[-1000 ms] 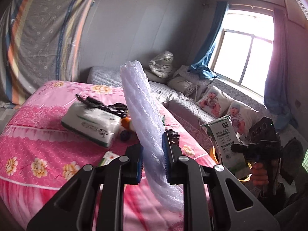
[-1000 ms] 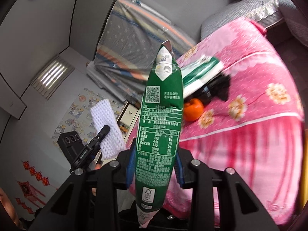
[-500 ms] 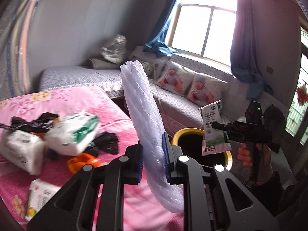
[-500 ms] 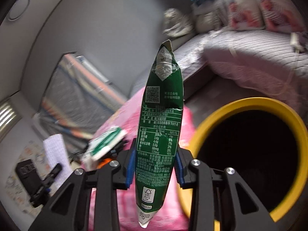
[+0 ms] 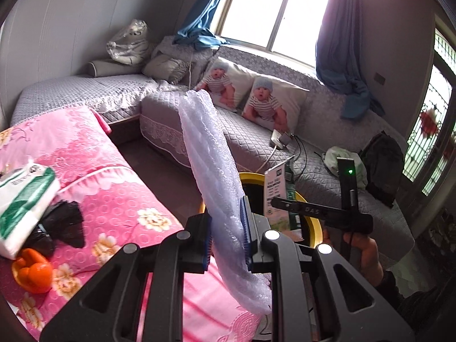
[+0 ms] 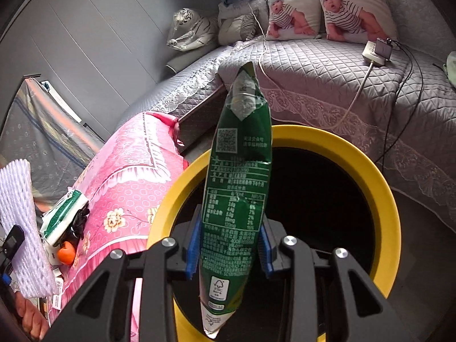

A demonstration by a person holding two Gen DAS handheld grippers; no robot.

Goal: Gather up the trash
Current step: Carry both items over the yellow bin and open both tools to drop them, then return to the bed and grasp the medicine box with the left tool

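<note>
Right wrist view: right gripper [image 6: 229, 252] clamps a green pouch [image 6: 238, 182] above the yellow-rimmed bin [image 6: 389, 199].
The pouch bears a QR code, a nutrition table and an FSC mark; the left gripper [image 5: 226, 235] pinches white foam netting [image 5: 212, 168] beside the pink bed [image 5: 94, 168].

Foam net sleeve [image 5: 212, 171]: white, soft mesh, rough-textured. Green milk carton [image 6: 238, 182]: glossy printed, creased. Bin rim [image 6: 382, 188]: smooth yellow plastic. Gripper pads [image 6: 192, 252]: blue, ribbed. Bedspread [image 5: 85, 154]: pink floral cloth. Sofa cover [image 6: 327, 71]: grey quilted fabric, slight sheen.
</note>
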